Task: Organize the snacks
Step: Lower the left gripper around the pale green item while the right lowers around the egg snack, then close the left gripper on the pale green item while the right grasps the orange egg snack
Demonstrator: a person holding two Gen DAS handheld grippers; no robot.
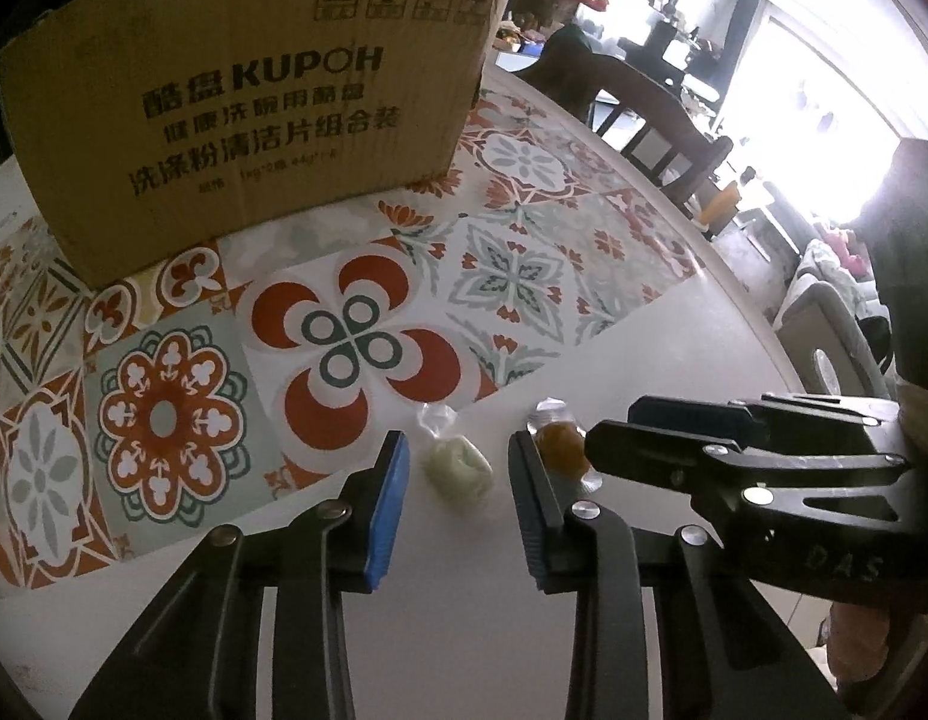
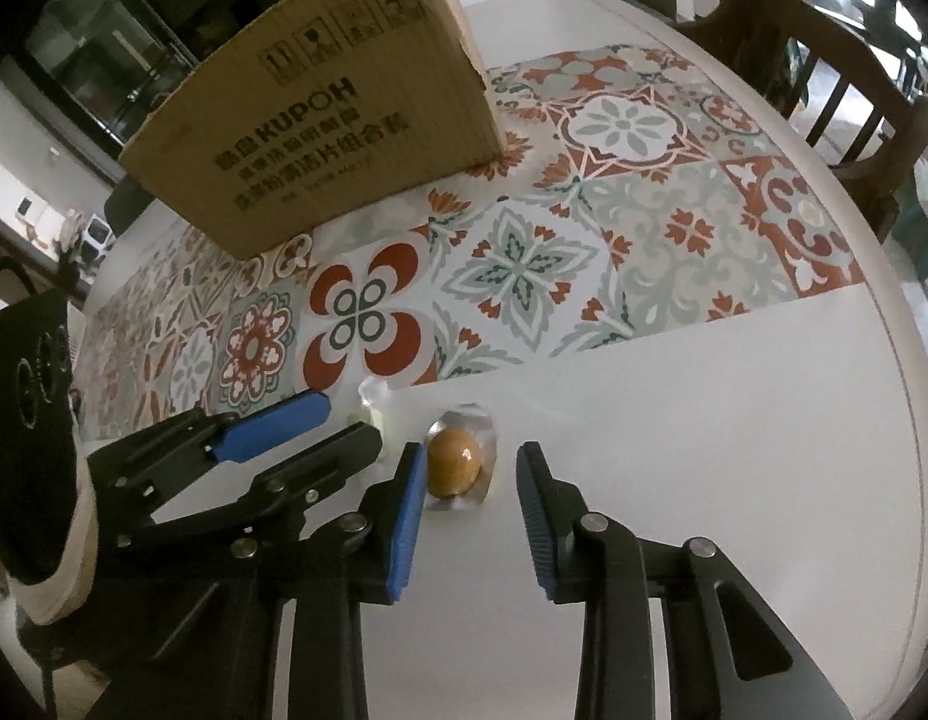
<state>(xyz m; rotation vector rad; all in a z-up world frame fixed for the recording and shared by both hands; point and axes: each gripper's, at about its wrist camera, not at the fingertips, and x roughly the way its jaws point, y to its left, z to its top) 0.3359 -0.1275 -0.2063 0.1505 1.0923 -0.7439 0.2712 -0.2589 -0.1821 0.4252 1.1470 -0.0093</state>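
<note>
A pale green wrapped snack (image 1: 458, 471) lies on the white table between the fingers of my left gripper (image 1: 458, 450). The jaws stand apart on either side of it without pressing, so the gripper is open. An orange-brown snack in a clear wrapper (image 2: 455, 459) lies between the fingers of my right gripper (image 2: 470, 453), close to the blue left pad, with a gap to the right pad; that gripper is open too. Each view shows the other gripper alongside: the right gripper (image 1: 611, 423) by the orange snack (image 1: 560, 449), the left gripper (image 2: 351, 419) by the pale snack (image 2: 373, 414).
A cardboard box (image 1: 254, 120) (image 2: 320, 126) with printed lettering stands at the back on a patterned tile mat (image 1: 512, 276) (image 2: 524, 276). The round white table (image 2: 734, 450) curves away on the right. Dark wooden chairs (image 1: 662, 126) (image 2: 824, 72) stand beyond its edge.
</note>
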